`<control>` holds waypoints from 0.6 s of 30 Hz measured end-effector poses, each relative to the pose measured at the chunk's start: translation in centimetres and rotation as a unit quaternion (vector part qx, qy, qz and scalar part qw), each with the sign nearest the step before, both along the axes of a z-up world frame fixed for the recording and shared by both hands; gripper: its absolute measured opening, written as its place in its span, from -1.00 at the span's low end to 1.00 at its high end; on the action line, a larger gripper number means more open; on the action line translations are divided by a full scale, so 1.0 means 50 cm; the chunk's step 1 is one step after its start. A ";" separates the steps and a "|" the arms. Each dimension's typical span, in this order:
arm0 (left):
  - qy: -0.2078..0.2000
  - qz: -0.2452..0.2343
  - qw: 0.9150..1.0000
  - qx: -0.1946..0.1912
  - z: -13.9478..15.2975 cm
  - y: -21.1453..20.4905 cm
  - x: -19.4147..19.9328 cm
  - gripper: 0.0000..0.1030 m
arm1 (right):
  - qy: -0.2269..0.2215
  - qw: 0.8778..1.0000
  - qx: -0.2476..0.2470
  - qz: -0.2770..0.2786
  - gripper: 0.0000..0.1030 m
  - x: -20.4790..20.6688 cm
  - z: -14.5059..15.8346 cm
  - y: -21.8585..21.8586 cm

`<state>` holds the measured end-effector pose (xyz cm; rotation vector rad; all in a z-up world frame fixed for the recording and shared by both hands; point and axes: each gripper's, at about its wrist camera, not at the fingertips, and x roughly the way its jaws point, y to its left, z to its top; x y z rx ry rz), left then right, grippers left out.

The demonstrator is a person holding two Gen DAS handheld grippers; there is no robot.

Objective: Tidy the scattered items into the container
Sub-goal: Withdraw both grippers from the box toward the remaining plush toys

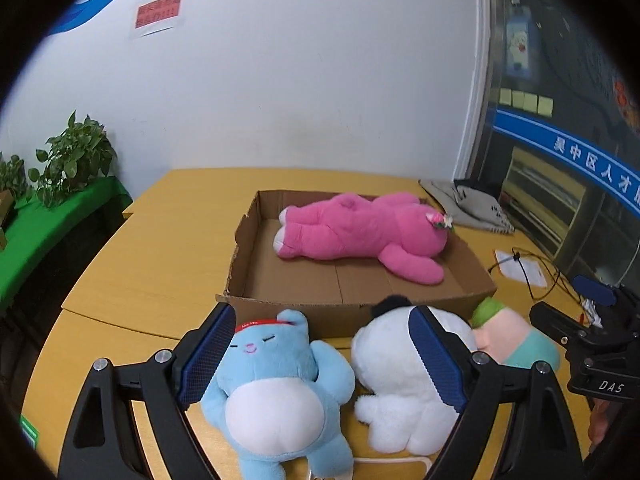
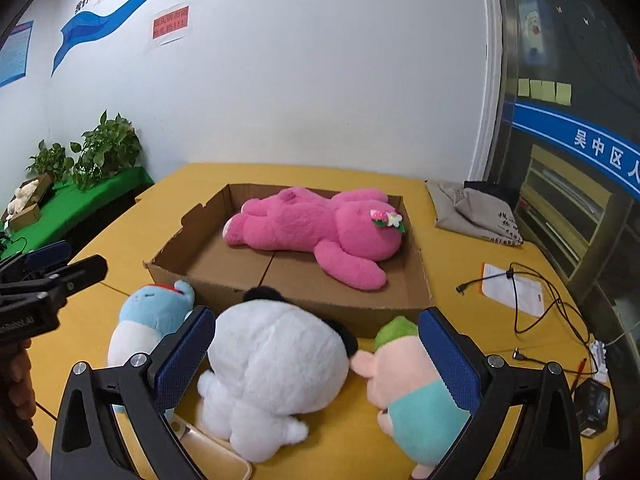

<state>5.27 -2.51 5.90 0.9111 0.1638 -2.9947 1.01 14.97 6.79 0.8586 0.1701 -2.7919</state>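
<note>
A shallow cardboard box sits on the yellow table with a big pink plush bear lying inside it. Three toys lie on the table in front of the box: a light-blue plush, a white plush with black ears, and a peach plush with green hair and a teal outfit. My left gripper hangs open above the blue and white toys, holding nothing. My right gripper is open above the white and peach toys, also holding nothing.
A grey cloth bag lies at the table's back right. A black cable over a white paper and a small black box lie at the right. Potted plants stand on a green-covered bench at the left.
</note>
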 end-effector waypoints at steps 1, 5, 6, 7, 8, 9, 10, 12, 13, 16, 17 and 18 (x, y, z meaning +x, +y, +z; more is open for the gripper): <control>-0.003 -0.007 1.000 0.002 -0.003 0.003 -0.001 0.72 | -0.002 1.000 0.001 -0.001 1.00 -0.001 -0.004 -0.001; -0.017 -0.014 1.000 0.015 -0.016 0.006 -0.002 0.72 | -0.008 1.000 0.000 -0.006 1.00 -0.003 -0.013 0.003; -0.020 -0.016 0.999 0.019 -0.020 0.005 -0.002 0.72 | -0.008 1.000 -0.001 -0.007 1.00 -0.003 -0.015 0.003; -0.023 -0.019 0.999 0.023 -0.024 0.004 -0.004 0.72 | -0.009 1.000 -0.001 -0.009 1.00 -0.005 -0.016 0.003; -0.026 -0.020 0.999 0.024 -0.027 0.005 -0.006 0.72 | -0.010 1.000 -0.001 -0.010 1.00 -0.006 -0.017 0.003; -0.028 -0.020 0.999 0.025 -0.029 0.006 -0.008 0.72 | -0.011 1.000 0.000 -0.011 1.00 -0.008 -0.018 0.003; -0.031 -0.020 0.999 0.025 -0.032 0.007 -0.009 0.72 | -0.012 1.000 0.000 -0.012 1.00 -0.009 -0.019 0.003; -0.034 -0.019 0.999 0.022 -0.035 0.009 -0.013 0.72 | -0.013 1.000 0.000 -0.015 1.00 -0.012 -0.021 0.004; -0.034 -0.019 0.999 0.022 -0.036 0.010 -0.014 0.72 | -0.013 1.000 0.000 -0.016 1.00 -0.013 -0.021 0.005; -0.033 -0.024 0.999 0.024 -0.035 0.014 -0.017 0.72 | -0.013 1.000 0.001 -0.017 1.00 -0.015 -0.021 0.005; -0.034 -0.025 0.999 0.025 -0.036 0.016 -0.018 0.72 | -0.013 1.000 0.002 -0.018 1.00 -0.016 -0.021 0.005; -0.035 -0.026 0.999 0.025 -0.036 0.017 -0.020 0.72 | -0.013 1.000 0.002 -0.018 1.00 -0.017 -0.021 0.005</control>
